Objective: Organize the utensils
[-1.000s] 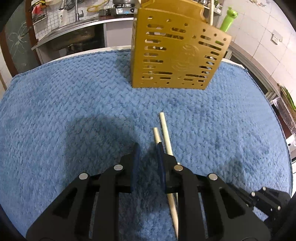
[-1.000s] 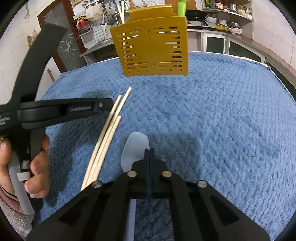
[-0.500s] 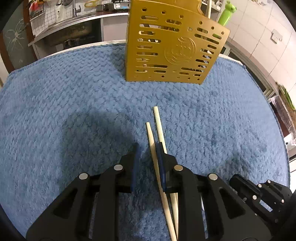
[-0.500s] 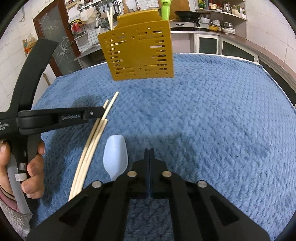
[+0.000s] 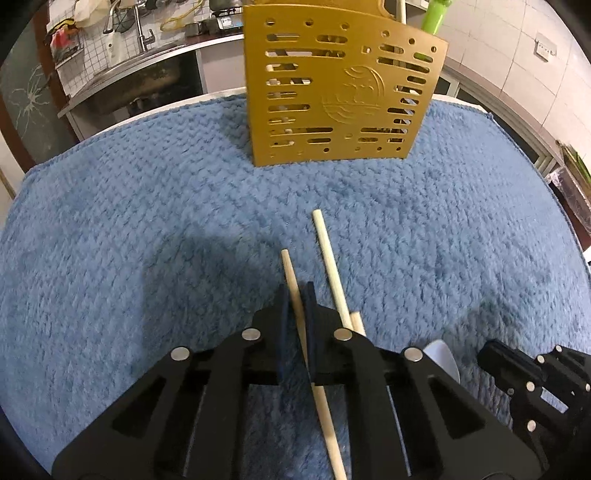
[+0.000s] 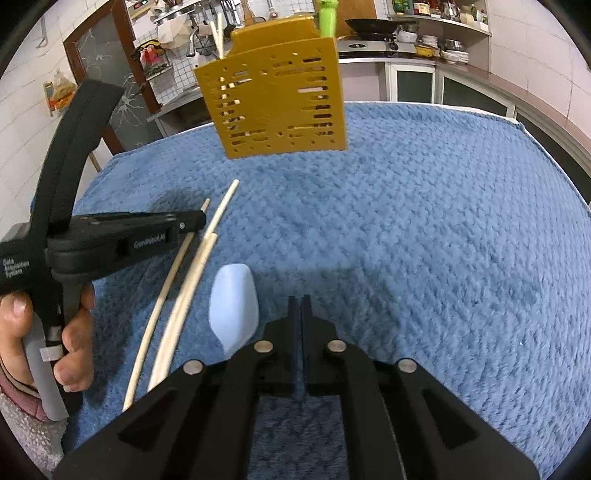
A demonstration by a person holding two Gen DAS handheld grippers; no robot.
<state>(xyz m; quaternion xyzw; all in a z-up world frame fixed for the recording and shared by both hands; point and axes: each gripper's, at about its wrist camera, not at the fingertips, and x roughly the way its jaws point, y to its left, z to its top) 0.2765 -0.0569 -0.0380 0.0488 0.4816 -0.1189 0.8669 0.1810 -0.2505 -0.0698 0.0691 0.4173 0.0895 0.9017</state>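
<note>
Left tool [image 5: 296, 295]: jaws drawn in on one wooden chopstick [image 5: 291, 275] lying on the blue towel [image 5: 110, 221]; tip sticks out ahead of the pads, shaft runs back under the tool body. Person's hand [image 6: 48, 332] grips the handle. Just right of it, a second chopstick [image 5: 328, 258] lies on the towel, with a third, shorter end [image 5: 357, 323] beside it. White spoon [image 6: 232, 302] lies further right, bowl forward, just left of the right tool [image 6: 300, 306], whose jaws are together on nothing. Gold slotted utensil holder [image 5: 343, 96] stands upright at the far side of the towel, chopsticks [image 6: 218, 31] and a green item [image 6: 327, 14] already standing in it
</note>
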